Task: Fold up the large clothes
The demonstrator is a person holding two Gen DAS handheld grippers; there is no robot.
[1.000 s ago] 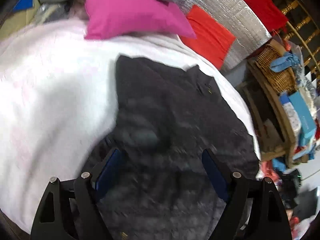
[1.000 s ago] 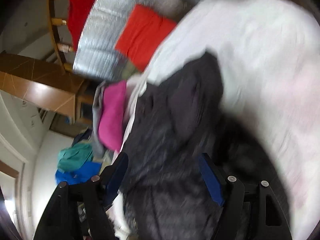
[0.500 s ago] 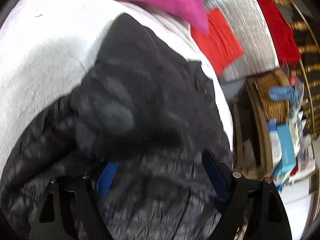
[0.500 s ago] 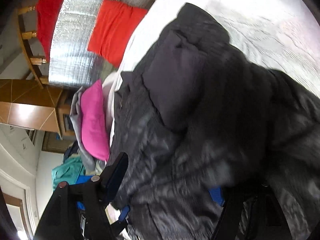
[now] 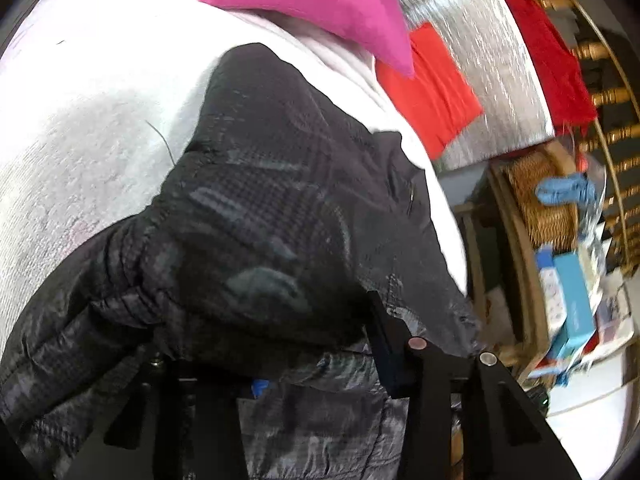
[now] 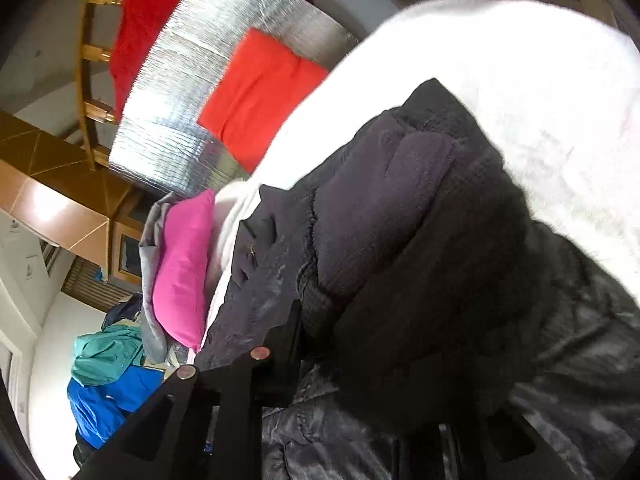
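Observation:
A large black quilted jacket (image 5: 280,208) lies on a white bed cover (image 5: 88,128). My left gripper (image 5: 276,364) sits at the jacket's near edge with fabric bunched between its jaws; its left finger is buried under the cloth, its right finger (image 5: 384,344) shows. In the right wrist view the same jacket (image 6: 420,240) is bunched between the jaws of my right gripper (image 6: 384,364); only its left finger (image 6: 288,340) shows, the other is under the cloth. Both grippers look closed on the jacket's hem.
A pink pillow (image 5: 320,4) lies at the head of the bed, with a red cushion (image 5: 436,88) against a silver foil panel (image 5: 488,64). A wicker basket (image 5: 544,200) and boxes stand on shelves at the right. Blue and teal clothes (image 6: 108,376) lie on the floor.
Both grippers moved forward onto the jacket's near edge and closed from open onto the fabric, which now bunches up over the fingers.

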